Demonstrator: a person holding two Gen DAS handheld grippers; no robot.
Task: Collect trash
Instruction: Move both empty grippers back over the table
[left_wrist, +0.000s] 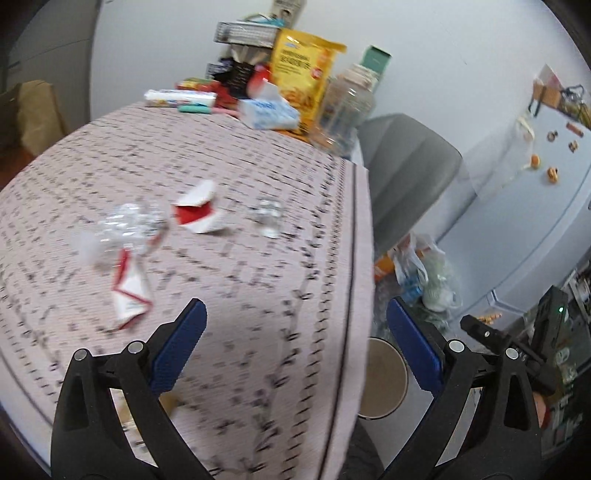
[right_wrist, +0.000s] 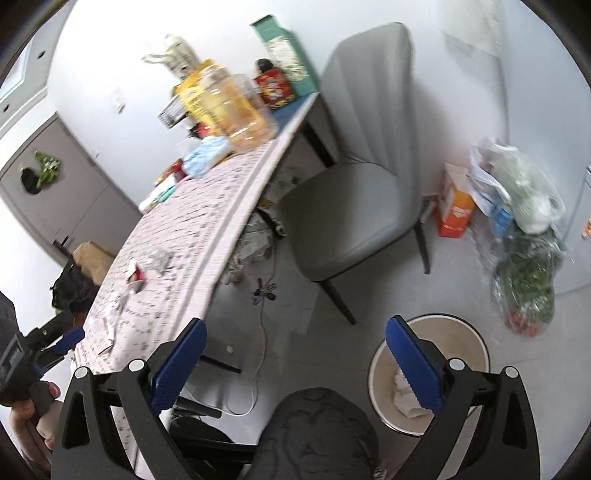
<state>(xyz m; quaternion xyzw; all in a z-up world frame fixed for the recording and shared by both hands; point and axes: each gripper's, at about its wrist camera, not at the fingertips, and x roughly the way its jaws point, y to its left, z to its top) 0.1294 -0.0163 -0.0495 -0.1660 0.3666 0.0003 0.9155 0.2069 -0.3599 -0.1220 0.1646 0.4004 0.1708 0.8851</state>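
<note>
Both tongs, left (left_wrist: 295, 347) and right (right_wrist: 293, 354), wide open and empty, above tabletop (left_wrist: 229, 155) scraps and bin (right_wrist: 428, 373).

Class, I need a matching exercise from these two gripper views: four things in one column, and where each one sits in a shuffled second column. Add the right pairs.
Things:
1. red-and-white carton
2. waste bin
3. grey chair
4. yellow snack bag

Places:
A. on the floor, by the table's near end
B. standing at the table's far end
C. lying mid-table on the patterned cloth
D. beside the table's long edge

Pairs: 1-C, 2-A, 3-D, 4-B
</note>
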